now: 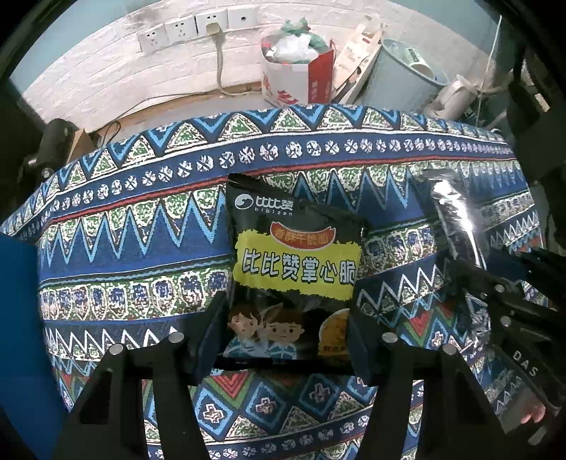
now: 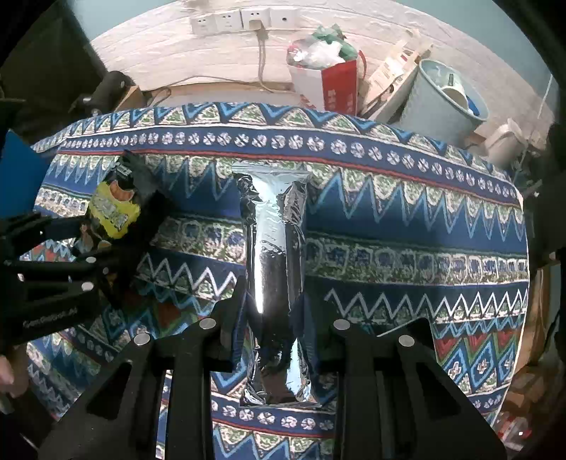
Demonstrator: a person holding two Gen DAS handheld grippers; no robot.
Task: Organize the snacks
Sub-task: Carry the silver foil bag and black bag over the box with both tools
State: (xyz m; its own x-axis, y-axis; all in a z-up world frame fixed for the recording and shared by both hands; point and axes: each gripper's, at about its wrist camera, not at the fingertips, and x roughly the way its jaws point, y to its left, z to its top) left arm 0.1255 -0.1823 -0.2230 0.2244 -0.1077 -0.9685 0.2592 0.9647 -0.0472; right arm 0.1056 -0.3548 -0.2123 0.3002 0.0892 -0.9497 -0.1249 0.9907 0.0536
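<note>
A black snack packet with a yellow label (image 1: pixel 295 269) lies between the fingers of my left gripper (image 1: pixel 286 318), which is shut on its lower sides over the patterned tablecloth (image 1: pixel 134 226). My right gripper (image 2: pixel 274 318) is shut on a silver foil packet (image 2: pixel 274 247), seam side up. The foil packet (image 1: pixel 456 226) and right gripper (image 1: pixel 470 279) also show at the right of the left wrist view. The black packet (image 2: pixel 113 208) and left gripper (image 2: pixel 116 233) show at the left of the right wrist view.
A blue surface (image 1: pixel 17 336) sits at the table's left edge. Behind the table stand a red-and-white bag of rubbish (image 1: pixel 297 70), a pale blue bin (image 2: pixel 442 99), cardboard and a white wall with sockets (image 2: pixel 240 19).
</note>
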